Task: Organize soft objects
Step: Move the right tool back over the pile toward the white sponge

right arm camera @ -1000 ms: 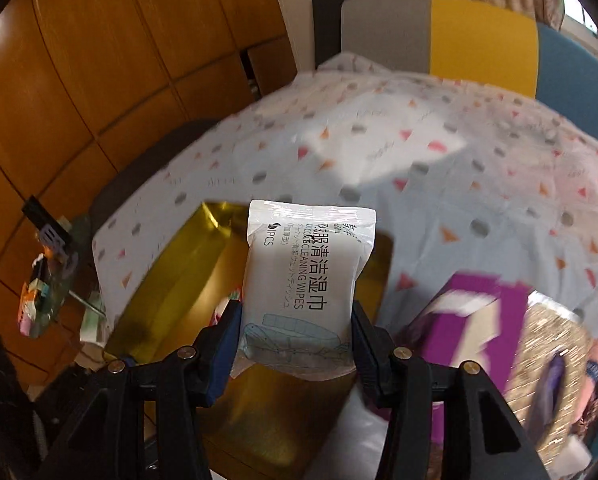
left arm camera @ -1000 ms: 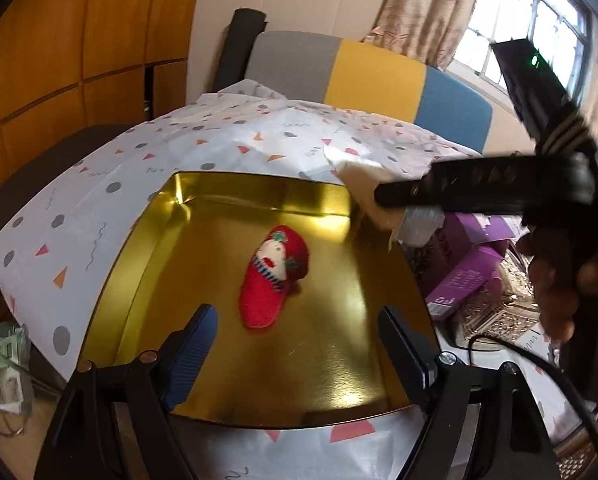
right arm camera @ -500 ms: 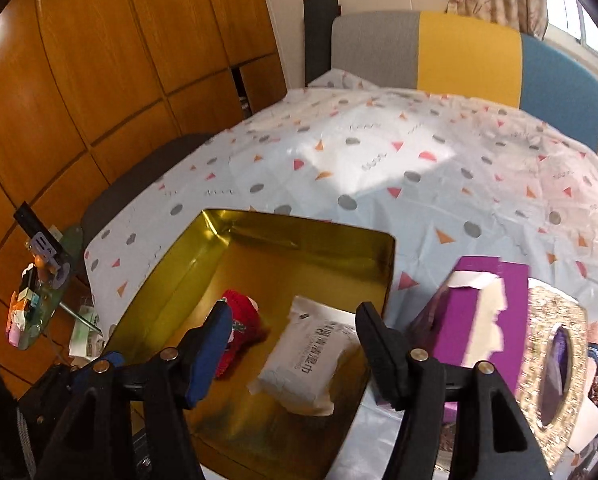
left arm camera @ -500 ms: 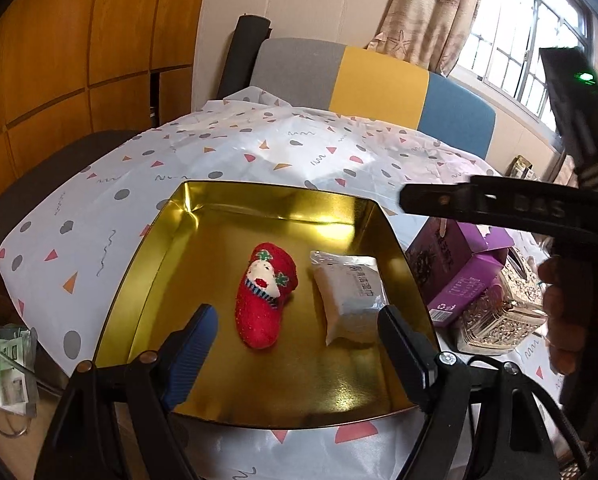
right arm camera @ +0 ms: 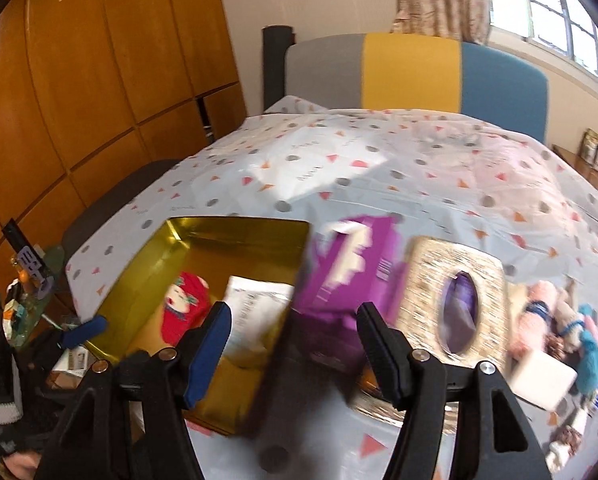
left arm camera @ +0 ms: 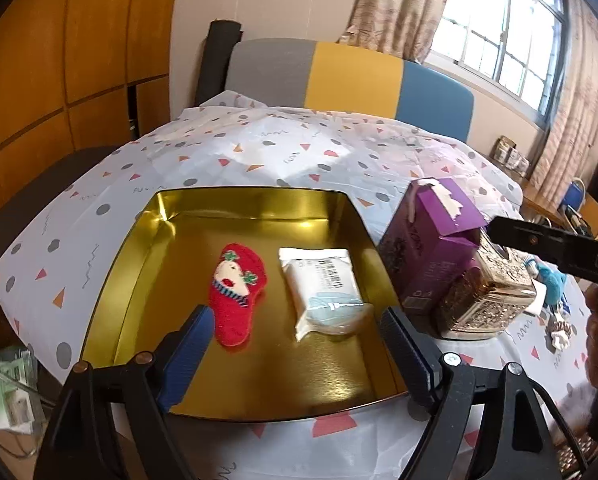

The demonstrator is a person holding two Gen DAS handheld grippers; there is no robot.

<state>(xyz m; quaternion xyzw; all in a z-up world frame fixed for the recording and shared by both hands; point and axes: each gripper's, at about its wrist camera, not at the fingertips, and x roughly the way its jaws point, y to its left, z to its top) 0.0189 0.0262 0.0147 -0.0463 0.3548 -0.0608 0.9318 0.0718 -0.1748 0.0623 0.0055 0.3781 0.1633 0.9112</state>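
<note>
Left wrist view, left to right. The gold tray [left arm camera: 139,280] sits on the patterned tablecloth [left arm camera: 259,152]. Inside it, a red Christmas sock [left arm camera: 239,292] lies flat on the left half, and a white wet-wipes pack [left arm camera: 323,288] lies just beside it on the right half; the two are apart, not touching. The left gripper [left arm camera: 295,356] hangs above the tray's near edge with its jaws spread and opening, nothing between them. Right of the tray, touching or nearly touching its wall, stands a purple box [left arm camera: 431,248] with a torn top, and against that a gold ornate tissue box [left arm camera: 487,300]. A blue plush toy [left arm camera: 553,280] lies beyond it.

Right wrist view, blurred by motion. The right gripper [right arm camera: 295,344] is released, jaws apart and empty, positioned over the tray's [right arm camera: 235,224] right wall and the purple box [right arm camera: 355,272]. Sock [right arm camera: 185,304] and wipes pack [right arm camera: 255,308] are seen in the tray at left. At far right, past the tissue box [right arm camera: 431,280], several soft items lie on the cloth: a pink plush toy [right arm camera: 539,320], the blue plush toy [right arm camera: 595,356] and a white block [right arm camera: 543,380]
</note>
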